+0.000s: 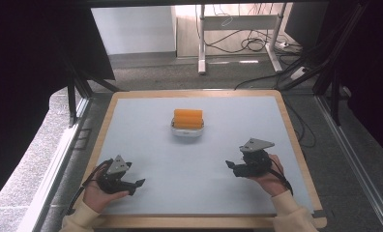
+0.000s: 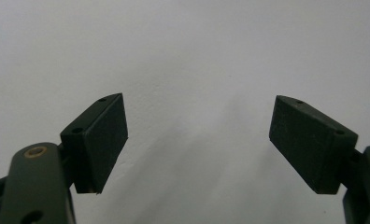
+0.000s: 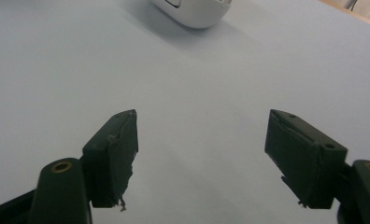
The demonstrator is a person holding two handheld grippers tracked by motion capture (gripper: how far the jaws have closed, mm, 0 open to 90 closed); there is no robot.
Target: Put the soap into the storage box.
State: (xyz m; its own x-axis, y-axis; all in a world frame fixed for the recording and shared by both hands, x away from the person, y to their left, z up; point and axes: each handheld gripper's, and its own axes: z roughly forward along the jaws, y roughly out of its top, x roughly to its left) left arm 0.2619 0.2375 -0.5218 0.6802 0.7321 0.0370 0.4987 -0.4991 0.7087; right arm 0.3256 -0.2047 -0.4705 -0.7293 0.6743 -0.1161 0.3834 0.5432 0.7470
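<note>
In the high view, a white dish [image 1: 187, 131] carrying an orange block [image 1: 188, 118] sits on the pale blue table [image 1: 146, 145], a little beyond its middle. Taking the dish as the landmark, the left gripper [image 1: 138, 184] rests well apart from it on the near left, held in a hand [image 1: 95, 193] at the table's near edge, and the right gripper [image 1: 230, 165] lies on the near right, somewhat closer to the dish but still clear of it; both point inward across the bare surface. In the left gripper view, the left gripper [image 2: 197, 140] has its jaws spread wide with nothing between them, only plain table surface ahead. In the right gripper view, the right gripper [image 3: 202, 154] is likewise spread and empty, and the rounded white dish [image 3: 195, 14] shows at the top, ahead of the jaws and slightly to the left. The orange block looks like a sponge or foam piece, so it is probably light and soft, yielding under a squeeze rather than slipping; a hold across its long sides, above the dish rim, seems safest. The dish looks smooth, hard and light, likely to slide or tip if the block is dragged sideways, so steadying it by the rim with the other gripper may help.
</note>
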